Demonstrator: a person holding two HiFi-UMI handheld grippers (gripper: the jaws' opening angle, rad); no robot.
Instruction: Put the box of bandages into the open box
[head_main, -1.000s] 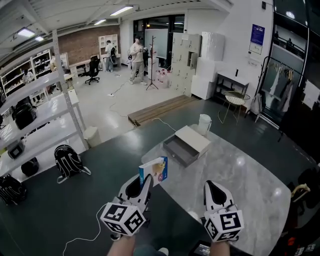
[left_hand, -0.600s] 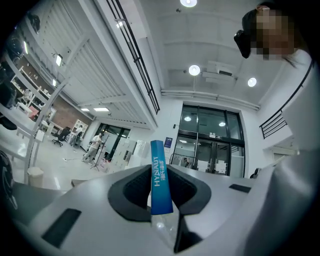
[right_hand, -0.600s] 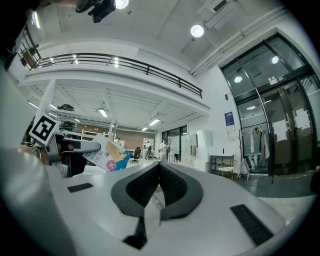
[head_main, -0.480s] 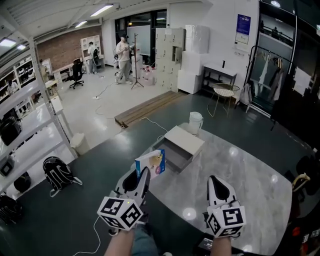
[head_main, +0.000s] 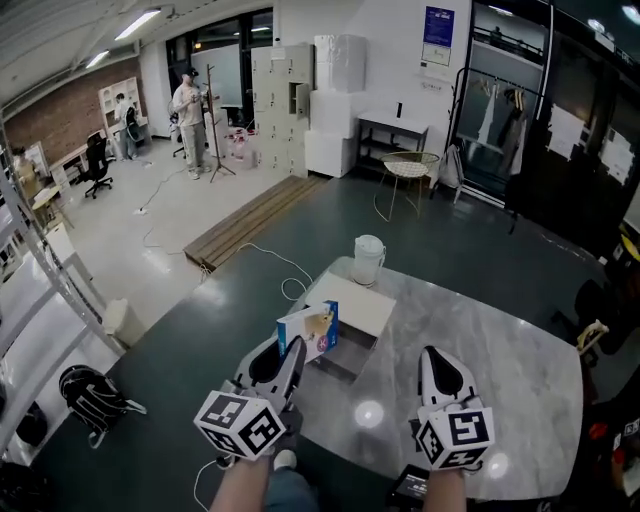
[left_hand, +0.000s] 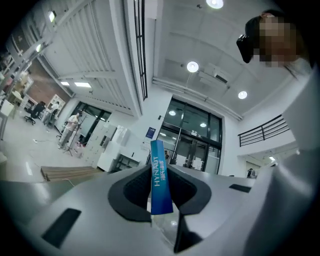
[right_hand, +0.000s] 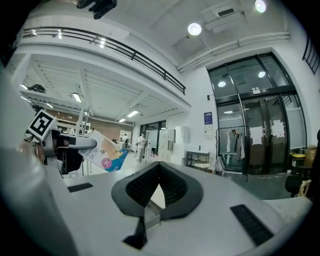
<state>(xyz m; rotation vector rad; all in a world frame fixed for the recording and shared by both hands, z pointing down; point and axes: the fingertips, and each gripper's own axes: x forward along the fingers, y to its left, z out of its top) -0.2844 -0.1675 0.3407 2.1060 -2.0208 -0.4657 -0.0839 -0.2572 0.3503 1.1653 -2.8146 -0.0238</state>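
Note:
The box of bandages (head_main: 308, 330), white and blue with a picture on its face, stands upright in my left gripper (head_main: 292, 358), which is shut on its lower edge. In the left gripper view its blue side (left_hand: 159, 180) runs up between the two dark pads. The open box (head_main: 355, 305), a white lid over a grey tray, lies on the marble table (head_main: 500, 360) just beyond the bandage box and partly behind it. My right gripper (head_main: 441, 368) hovers over the table's near side, shut, with nothing in it. The right gripper view shows the bandage box (right_hand: 106, 153) at its left.
A white jug (head_main: 368, 260) stands at the table's far corner behind the open box. Cables (head_main: 270, 262) trail over the dark floor to the left. A backpack (head_main: 95, 395) lies by shelving at the lower left. People stand far off near lockers (head_main: 285, 95).
The view has swung left to right: the table and open box now sit more centrally, right behind the held bandage box. Both grippers keep their hold and spacing.

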